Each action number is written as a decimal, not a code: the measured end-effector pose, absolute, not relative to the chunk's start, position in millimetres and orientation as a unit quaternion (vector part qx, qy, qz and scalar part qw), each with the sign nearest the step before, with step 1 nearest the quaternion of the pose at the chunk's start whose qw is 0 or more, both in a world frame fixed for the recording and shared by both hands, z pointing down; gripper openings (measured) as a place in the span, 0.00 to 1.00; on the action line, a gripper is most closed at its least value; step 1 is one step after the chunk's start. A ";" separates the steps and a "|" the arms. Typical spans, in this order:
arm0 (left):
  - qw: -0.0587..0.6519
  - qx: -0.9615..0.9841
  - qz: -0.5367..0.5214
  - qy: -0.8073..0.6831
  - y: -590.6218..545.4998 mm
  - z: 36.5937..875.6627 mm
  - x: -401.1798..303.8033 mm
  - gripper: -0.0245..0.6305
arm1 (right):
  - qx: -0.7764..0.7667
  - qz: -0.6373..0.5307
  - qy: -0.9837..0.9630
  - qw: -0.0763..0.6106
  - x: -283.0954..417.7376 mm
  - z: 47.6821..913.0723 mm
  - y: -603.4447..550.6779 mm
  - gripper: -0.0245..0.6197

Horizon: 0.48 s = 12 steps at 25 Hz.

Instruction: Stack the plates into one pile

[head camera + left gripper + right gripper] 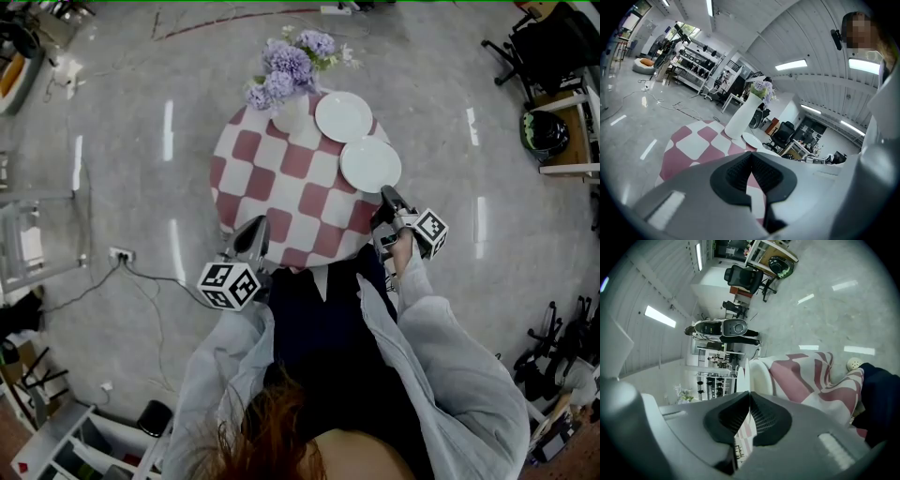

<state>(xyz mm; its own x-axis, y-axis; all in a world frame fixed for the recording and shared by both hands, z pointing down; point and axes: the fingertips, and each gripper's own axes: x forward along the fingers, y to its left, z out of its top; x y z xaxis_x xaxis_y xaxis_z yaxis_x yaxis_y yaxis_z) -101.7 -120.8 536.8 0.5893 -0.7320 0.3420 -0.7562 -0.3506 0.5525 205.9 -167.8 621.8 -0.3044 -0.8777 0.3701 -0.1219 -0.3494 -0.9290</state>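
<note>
One plate (370, 164) just beside the right tool (386, 194)

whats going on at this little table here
A person stands at a round checkered table, a gripper in each hand. The nearer plate and farther plate lie side by side, not yet stacked, beside a vase of purple flowers. The right gripper, jaws together and empty, sits just short of the nearer plate; the left gripper, also shut and empty, is at the table's near edge.
</note>
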 end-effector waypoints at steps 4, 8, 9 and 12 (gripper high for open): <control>0.347 0.819 0.020 -0.456 -121.1 537.2 -98.7 0.05 | -0.528 -0.647 0.480 0.270 208.0 629.1 -171.6 0.06; 0.349 0.818 0.019 -0.457 -121.0 537.1 -95.7 0.05 | -0.546 -0.653 0.473 0.227 207.5 635.9 -172.7 0.07; 0.350 0.817 0.018 -0.458 -121.0 536.7 -95.2 0.05 | -0.547 -0.654 0.476 0.216 205.7 635.3 -173.6 0.10; 0.350 0.816 0.017 -0.459 -120.4 536.4 -95.2 0.05 | -0.542 -0.660 0.476 0.209 199.6 631.7 -177.8 0.29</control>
<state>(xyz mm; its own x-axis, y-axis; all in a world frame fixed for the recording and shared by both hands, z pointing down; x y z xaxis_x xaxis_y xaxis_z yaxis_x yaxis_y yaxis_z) -95.2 -120.4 536.4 0.5779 -0.7377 0.3491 -0.7617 -0.3339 0.5553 199.6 -177.8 631.7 -0.3256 -0.7919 0.5166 -0.2400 -0.4593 -0.8552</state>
